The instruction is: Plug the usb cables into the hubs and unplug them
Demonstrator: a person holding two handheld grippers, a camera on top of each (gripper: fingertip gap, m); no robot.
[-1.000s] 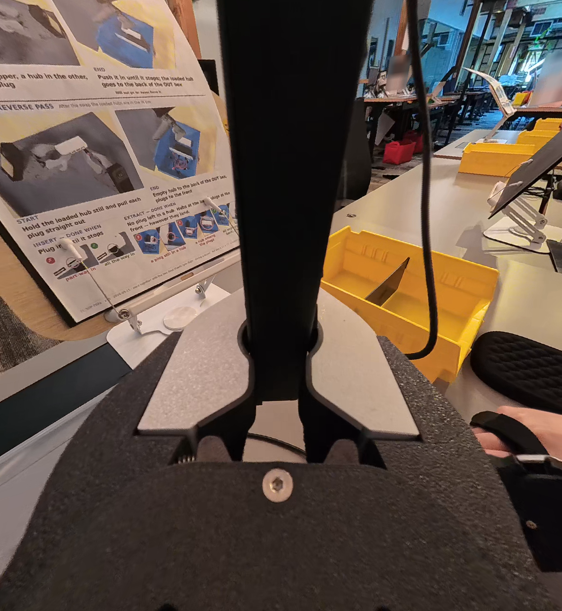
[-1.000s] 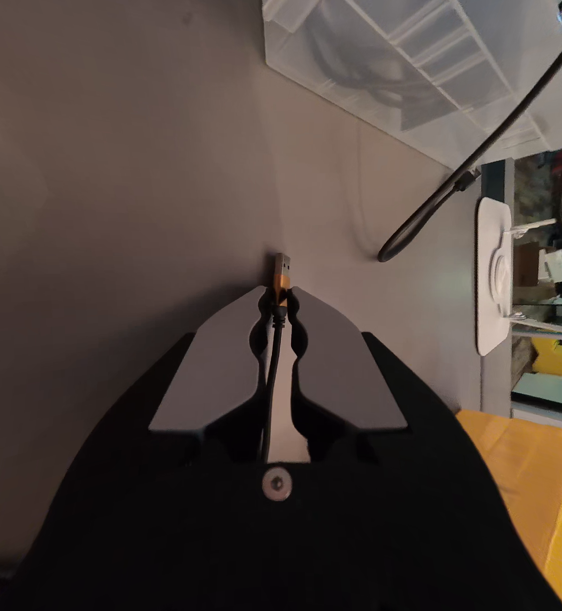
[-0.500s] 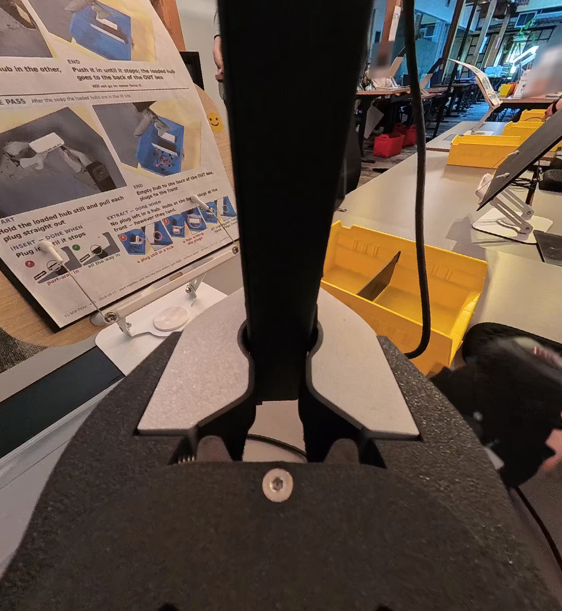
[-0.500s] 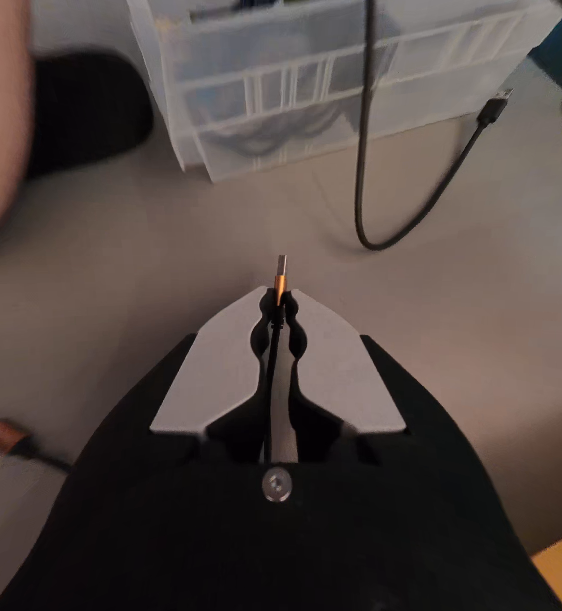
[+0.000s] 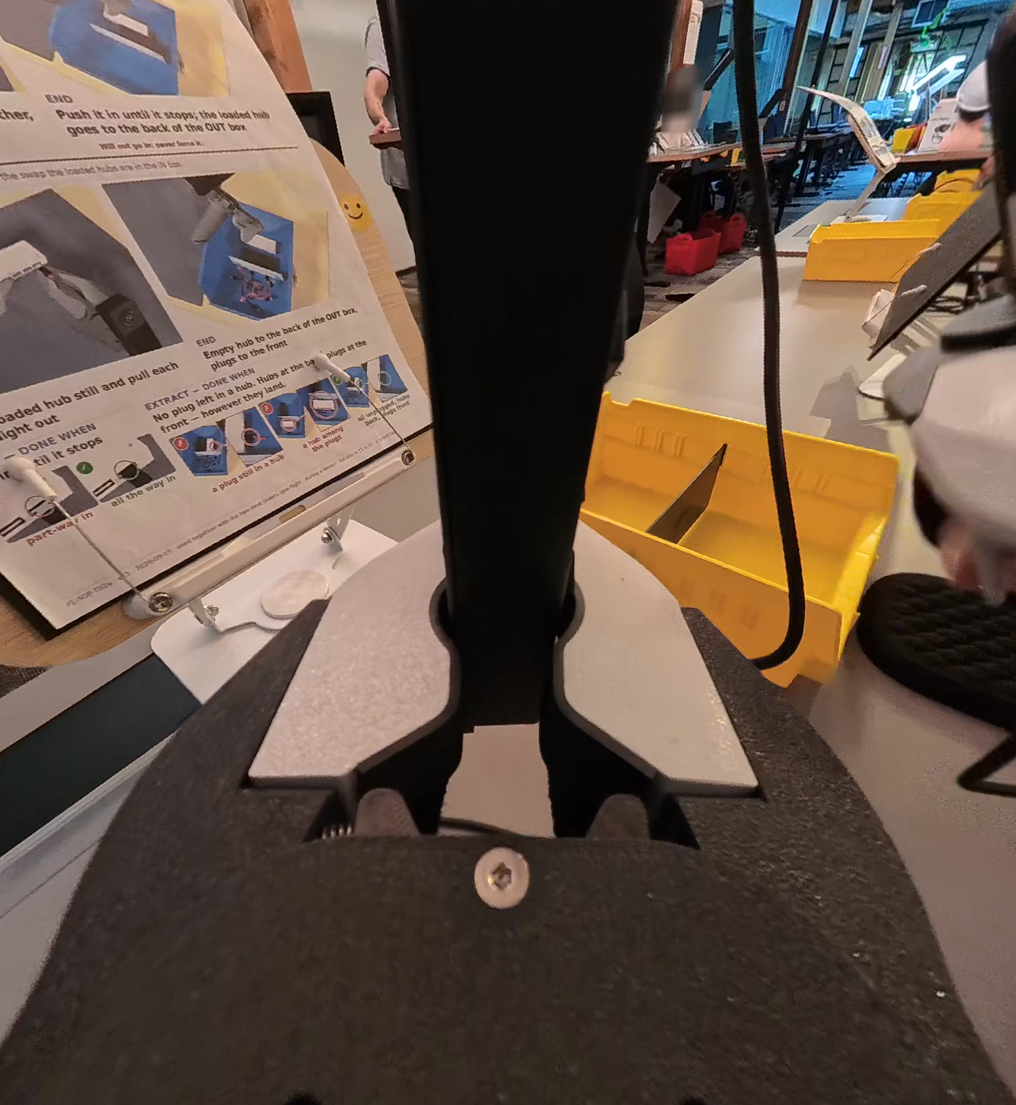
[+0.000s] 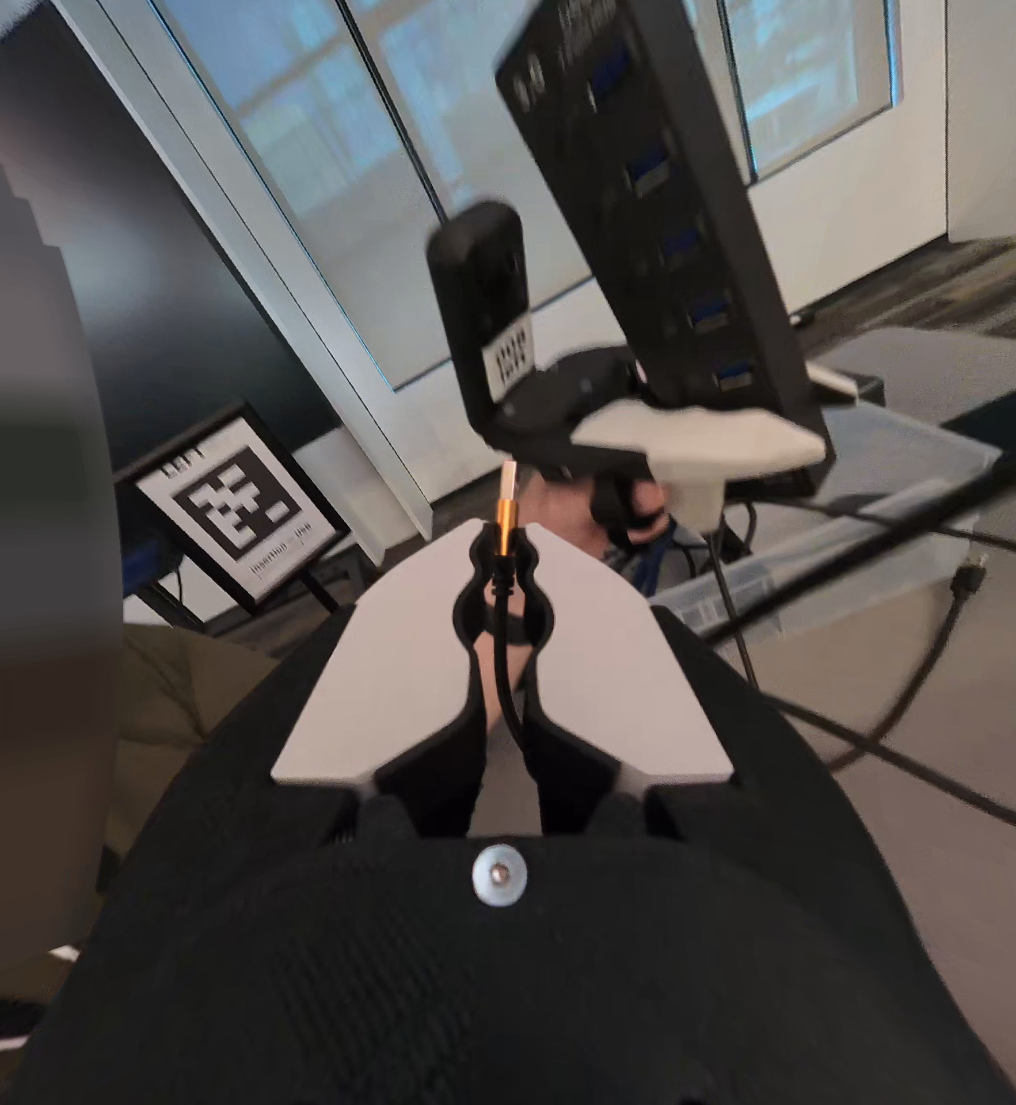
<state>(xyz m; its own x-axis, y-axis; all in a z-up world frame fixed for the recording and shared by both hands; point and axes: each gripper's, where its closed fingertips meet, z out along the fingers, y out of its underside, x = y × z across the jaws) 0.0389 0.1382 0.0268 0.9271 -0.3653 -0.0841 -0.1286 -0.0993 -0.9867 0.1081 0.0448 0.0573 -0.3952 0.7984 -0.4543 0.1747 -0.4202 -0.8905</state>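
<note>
Open-plan workshop, grey worktable (image 5: 732, 335); a yellow bin (image 5: 732, 526) with a dark divider sits just beyond the left gripper, an instruction sheet (image 5: 134, 311) on a stand to its left, and a clear plastic tray (image 6: 888, 478) shows in the right wrist view. The left gripper (image 5: 505, 604) is clamped on the lower end of a long black USB hub (image 5: 529, 269), held upright; in the right wrist view the same hub (image 6: 673, 197) leans, its row of blue ports facing roughly toward the right gripper. The right gripper (image 6: 504, 535) is closed on the gold collar of a USB plug (image 6: 509, 487), metal tip protruding forward, cable trailing back between the fingers. Plug and hub are apart, with no port engaged yet. Judged step: aligning the plug for insertion. Risks: the plug axis does not look square to the port face, so pushing from this angle could jam the tip on the port edge or skid it along the housing. Whether the plug's flat side matches the port orientation cannot be told; a flipped plug would refuse entry. The grip is on the narrow collar only, so axial force may make the plug pivot or slip back. The hub is held at one end, so side load near the far ports could lever it in the jaws. A black cable (image 5: 780, 418) hanging beside the hub, and other loose cables (image 6: 888, 705) on the table, could snag.
</note>
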